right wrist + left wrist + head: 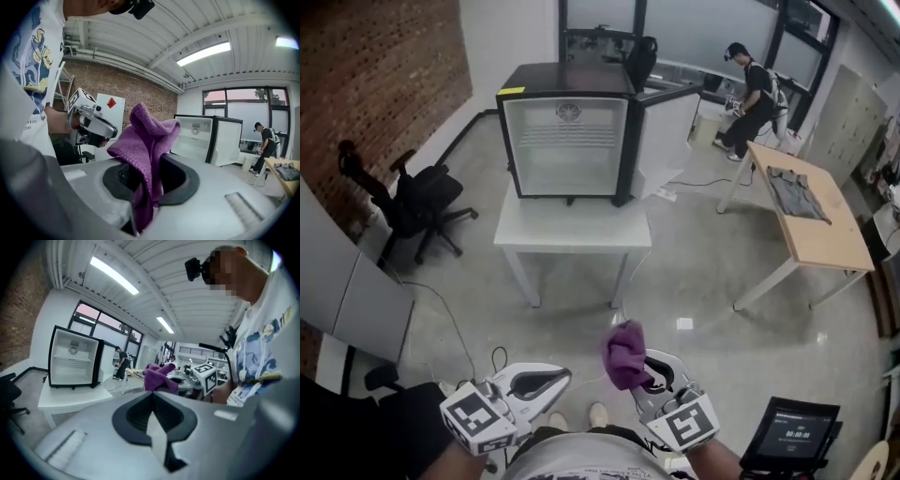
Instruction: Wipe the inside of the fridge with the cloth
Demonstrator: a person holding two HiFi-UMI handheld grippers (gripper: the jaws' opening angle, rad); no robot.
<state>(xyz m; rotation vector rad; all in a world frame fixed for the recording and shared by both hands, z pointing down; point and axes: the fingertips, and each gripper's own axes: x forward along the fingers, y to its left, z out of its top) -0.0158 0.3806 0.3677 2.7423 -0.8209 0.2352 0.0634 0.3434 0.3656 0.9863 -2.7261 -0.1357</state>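
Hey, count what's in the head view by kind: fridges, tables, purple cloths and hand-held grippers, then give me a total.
Fridges: 1, fridge
Tables: 2, white table and wooden table
Purple cloths: 1, purple cloth
Hand-held grippers: 2, left hand-held gripper and right hand-held gripper
Total: 6

There's the fridge on the desk, door swung out to its right. Left of the fridge, an office chair; right, a second desk; behind-right, a person. Well before the fridge, the cloth sits in the right tool.
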